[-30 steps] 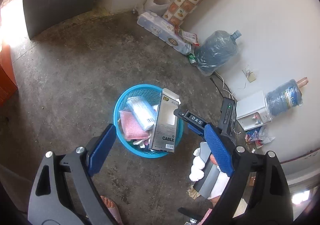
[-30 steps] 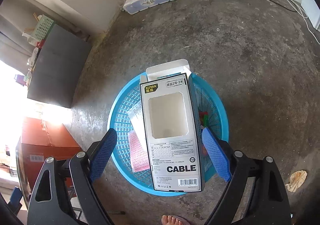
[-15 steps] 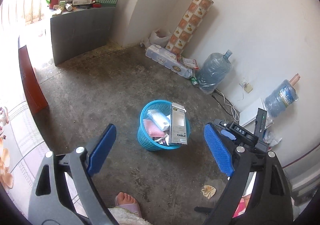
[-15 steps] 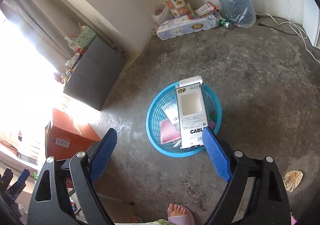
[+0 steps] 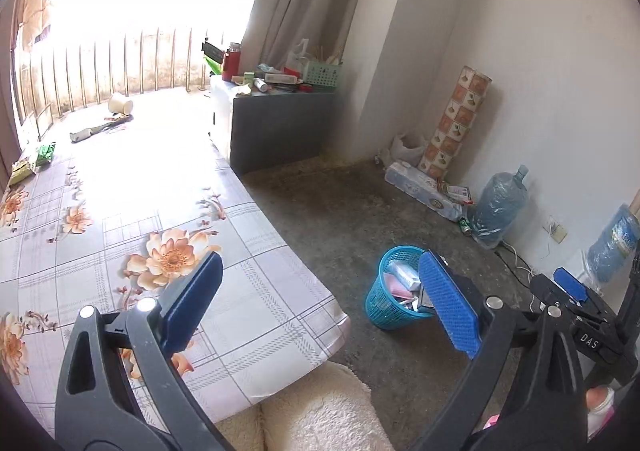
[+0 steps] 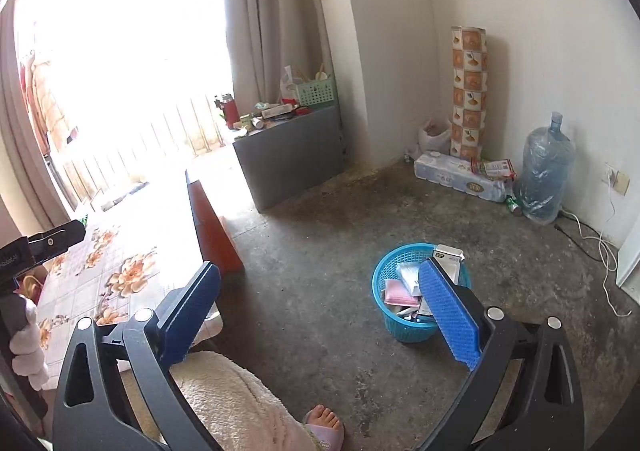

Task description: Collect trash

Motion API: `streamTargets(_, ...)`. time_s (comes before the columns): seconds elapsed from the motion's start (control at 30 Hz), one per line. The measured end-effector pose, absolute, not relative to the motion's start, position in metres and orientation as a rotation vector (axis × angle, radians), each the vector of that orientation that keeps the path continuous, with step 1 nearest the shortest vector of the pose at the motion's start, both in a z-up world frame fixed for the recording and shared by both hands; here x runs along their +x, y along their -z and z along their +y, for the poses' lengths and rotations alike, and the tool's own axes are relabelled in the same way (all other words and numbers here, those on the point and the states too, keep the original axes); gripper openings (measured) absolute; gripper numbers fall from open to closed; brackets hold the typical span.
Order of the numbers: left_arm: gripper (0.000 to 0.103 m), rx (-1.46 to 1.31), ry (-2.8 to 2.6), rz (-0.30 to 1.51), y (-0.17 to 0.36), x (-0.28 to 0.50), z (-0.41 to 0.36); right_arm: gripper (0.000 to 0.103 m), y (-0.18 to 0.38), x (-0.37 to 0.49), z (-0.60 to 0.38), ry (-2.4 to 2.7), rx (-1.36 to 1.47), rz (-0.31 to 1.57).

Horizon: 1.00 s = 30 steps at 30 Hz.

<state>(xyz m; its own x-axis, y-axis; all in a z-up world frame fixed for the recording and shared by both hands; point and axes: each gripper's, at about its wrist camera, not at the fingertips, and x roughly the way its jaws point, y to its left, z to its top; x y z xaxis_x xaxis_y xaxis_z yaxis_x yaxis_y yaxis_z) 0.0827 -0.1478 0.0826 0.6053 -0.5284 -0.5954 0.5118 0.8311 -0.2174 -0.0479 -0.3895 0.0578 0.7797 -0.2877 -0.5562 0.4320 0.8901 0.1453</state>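
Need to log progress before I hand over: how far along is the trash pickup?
Done: the blue basket holds the cable box and wrappers. In hand: nothing; the left gripper and right gripper are empty, their jaws just opened wider. Left: packets and litter remain on the floral tablecloth.

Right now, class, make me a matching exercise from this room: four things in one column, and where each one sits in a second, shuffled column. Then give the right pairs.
Things
1. cable box
2. water bottle
3. green basket
4. flowered cloth

Places
A. on top of the grey cabinet
B. spread over the table
C. standing in the blue bin
D. on the floor against the wall

Pairs: 1-C, 2-D, 3-A, 4-B
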Motion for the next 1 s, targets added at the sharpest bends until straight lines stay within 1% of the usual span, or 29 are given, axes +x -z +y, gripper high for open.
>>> streamTargets(0.13,0.094,0.019,0.466,0.666,-0.084,0.061,-0.106,0.096,-0.07,-0.049,-0.345,0.341,0.218,0.534)
streamTargets(0.23,0.094,0.045,0.379,0.659,-0.083,0.049,-0.082,0.096,-0.065,-0.044,-0.316,0.321,0.174,0.564)
streamTargets(0.37,0.094,-0.009,0.325,0.642,-0.08,0.034,-0.05,0.096,-0.052,-0.037,-0.286,0.26,0.128,0.609)
streamTargets(0.47,0.094,-0.042,0.274,0.682,-0.073,0.031,-0.037,0.096,-0.042,-0.031,-0.269,0.223,0.114,0.652)
streamTargets(0.53,0.094,-0.027,0.222,0.728,-0.064,0.028,-0.031,0.096,-0.037,-0.025,-0.259,0.203,0.111,0.691)
streamTargets(0.67,0.094,0.003,0.158,0.761,-0.048,0.021,-0.024,0.096,-0.025,-0.016,-0.249,0.201,0.096,0.755)
streamTargets(0.83,0.094,0.0,0.123,0.853,-0.023,0.024,-0.023,0.096,-0.015,-0.014,-0.244,0.241,0.05,0.802)
streamTargets(1.0,0.094,0.002,0.102,0.906,-0.007,0.034,-0.029,0.096,-0.007,-0.012,-0.252,0.28,0.02,0.836)
